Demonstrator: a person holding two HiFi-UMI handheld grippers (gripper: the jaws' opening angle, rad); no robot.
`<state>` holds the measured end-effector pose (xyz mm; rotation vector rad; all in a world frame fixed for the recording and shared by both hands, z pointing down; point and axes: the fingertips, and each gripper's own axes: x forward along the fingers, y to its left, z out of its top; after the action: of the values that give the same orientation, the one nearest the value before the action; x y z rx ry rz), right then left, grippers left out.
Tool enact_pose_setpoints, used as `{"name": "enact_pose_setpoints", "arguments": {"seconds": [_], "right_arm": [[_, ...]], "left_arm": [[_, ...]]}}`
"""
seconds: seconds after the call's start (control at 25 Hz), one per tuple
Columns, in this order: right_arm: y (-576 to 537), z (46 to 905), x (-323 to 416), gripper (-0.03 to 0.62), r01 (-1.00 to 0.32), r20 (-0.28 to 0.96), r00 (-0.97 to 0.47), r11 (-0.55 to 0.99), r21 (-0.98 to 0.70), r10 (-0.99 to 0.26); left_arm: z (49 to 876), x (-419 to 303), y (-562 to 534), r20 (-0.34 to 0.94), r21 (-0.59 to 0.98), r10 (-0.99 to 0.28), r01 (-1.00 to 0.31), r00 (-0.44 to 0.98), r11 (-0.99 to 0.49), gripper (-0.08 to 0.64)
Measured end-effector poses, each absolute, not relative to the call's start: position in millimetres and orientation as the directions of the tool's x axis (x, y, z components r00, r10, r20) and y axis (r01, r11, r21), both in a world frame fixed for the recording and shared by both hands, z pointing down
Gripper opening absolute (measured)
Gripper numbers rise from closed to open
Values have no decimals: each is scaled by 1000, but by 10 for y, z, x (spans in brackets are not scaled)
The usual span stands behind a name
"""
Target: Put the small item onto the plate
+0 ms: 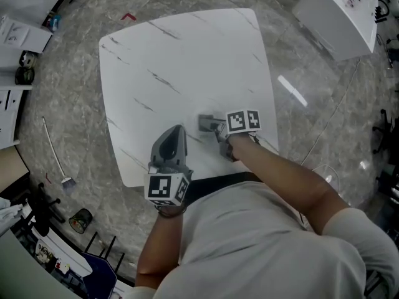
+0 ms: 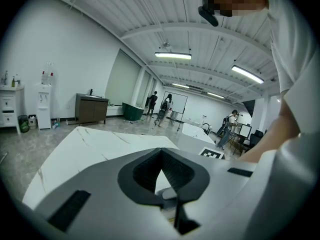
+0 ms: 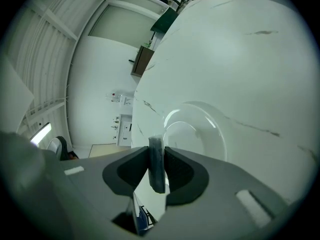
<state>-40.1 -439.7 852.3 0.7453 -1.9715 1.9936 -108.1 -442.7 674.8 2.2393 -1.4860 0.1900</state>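
My right gripper (image 3: 156,151) is shut on a small flat grey item (image 3: 156,166), which stands on edge between the pads. Just beyond the jaws a white plate (image 3: 220,130) lies on the white marble table (image 3: 240,59). The item is close above the plate's near rim. In the head view my right gripper (image 1: 209,124) reaches left over the table's near right part, and the plate does not stand out from the white top. My left gripper (image 1: 176,131) hovers at the table's near edge. Its jaws (image 2: 161,156) meet at the tips with nothing between them.
The table (image 1: 187,61) stands on a grey marbled floor. A second white table (image 1: 336,17) is at the far right. Shelves and clutter line the left side (image 1: 25,48). Across the room I see a dark cabinet (image 2: 91,109) and several people (image 2: 162,109).
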Motion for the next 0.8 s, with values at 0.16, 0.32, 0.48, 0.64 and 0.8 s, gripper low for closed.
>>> {"name": "enact_pose_setpoints", "arguments": {"seconds": [0.16, 0.32, 0.48, 0.64, 0.8], "right_arm": [[-4414, 8575, -481, 97, -520, 521, -836, -51, -852, -175], [-4457, 8620, -487, 100, -542, 538, -823, -31, -840, -180], [-4438, 8663, -459, 111, -587, 579, -801, 10, -810, -152], [-4354, 8678, -415, 158, -646, 634, -763, 94, -758, -128], [-4316, 8666, -334, 209, -693, 680, -720, 154, -704, -136]], "left_arm": [[6833, -1150, -4404, 361, 301, -834, -899, 417, -319, 6], [6874, -1233, -4396, 366, 313, -834, -898, 414, -309, 6], [6892, -1306, -4406, 366, 321, -833, -897, 414, -304, 6], [6929, -1296, -4365, 376, 339, -819, -887, 434, -314, 6], [6935, -1312, -4309, 378, 348, -814, -882, 442, -317, 6]]}}
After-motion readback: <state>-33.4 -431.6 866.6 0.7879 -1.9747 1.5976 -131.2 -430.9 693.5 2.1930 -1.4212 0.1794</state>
